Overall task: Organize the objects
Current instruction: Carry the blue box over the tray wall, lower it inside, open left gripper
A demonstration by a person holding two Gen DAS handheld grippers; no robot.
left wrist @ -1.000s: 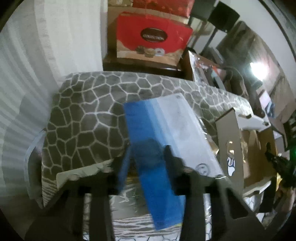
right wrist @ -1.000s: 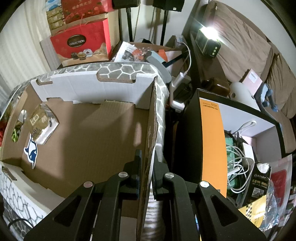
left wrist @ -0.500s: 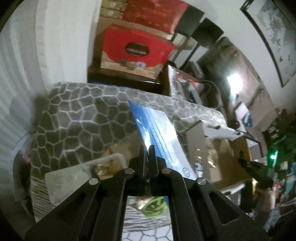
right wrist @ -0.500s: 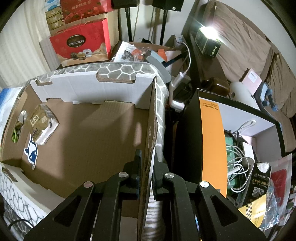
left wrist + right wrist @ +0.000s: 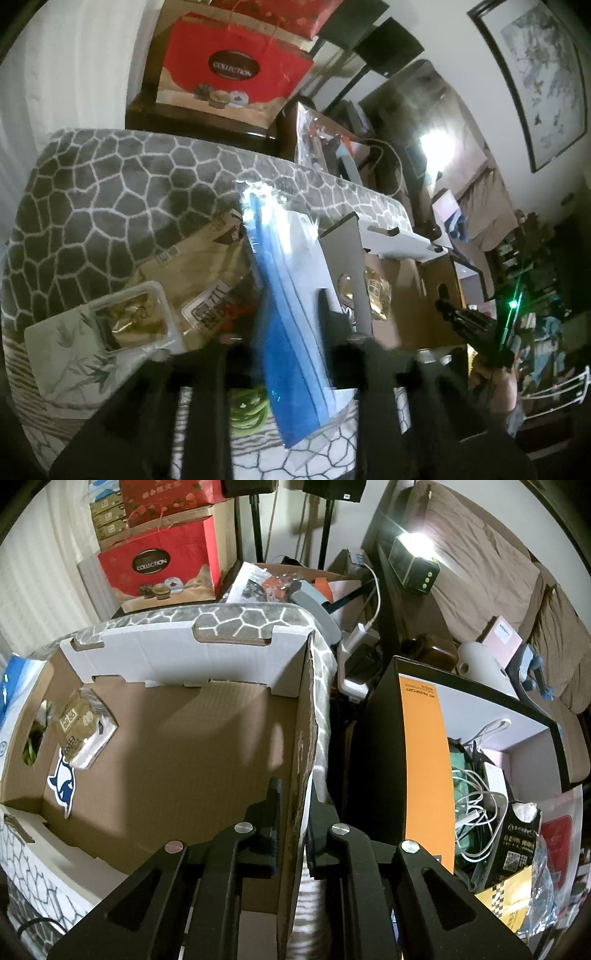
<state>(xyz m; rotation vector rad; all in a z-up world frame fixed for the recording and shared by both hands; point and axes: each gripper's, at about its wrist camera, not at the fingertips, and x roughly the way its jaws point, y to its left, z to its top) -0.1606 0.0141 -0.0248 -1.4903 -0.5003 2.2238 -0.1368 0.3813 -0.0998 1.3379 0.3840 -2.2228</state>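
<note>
In the left wrist view my left gripper [image 5: 288, 332] stands blurred with its jaws apart around a blue and white flat pack [image 5: 284, 295] in clear wrap, which leans against the cardboard box's left wall [image 5: 347, 266]. In the right wrist view my right gripper [image 5: 293, 812] is shut on the right wall [image 5: 304, 716] of the open cardboard box. A snack packet [image 5: 79, 725] lies inside the box at its left. The blue pack's corner [image 5: 14, 675] shows beyond the box's left wall.
A white bamboo-print tray pack [image 5: 85, 347], a brown snack bag [image 5: 192, 266] and a green coil [image 5: 247, 410] lie on the grey honeycomb cloth [image 5: 110, 192]. A black and orange box [image 5: 421, 746] of cables stands right of the cardboard box. Red gift boxes [image 5: 166, 565] are stacked behind.
The left gripper's jaws, closed half a second ago, now stand apart around the blue pack, and the view has shifted. The right gripper has kept its hold on the box wall.
</note>
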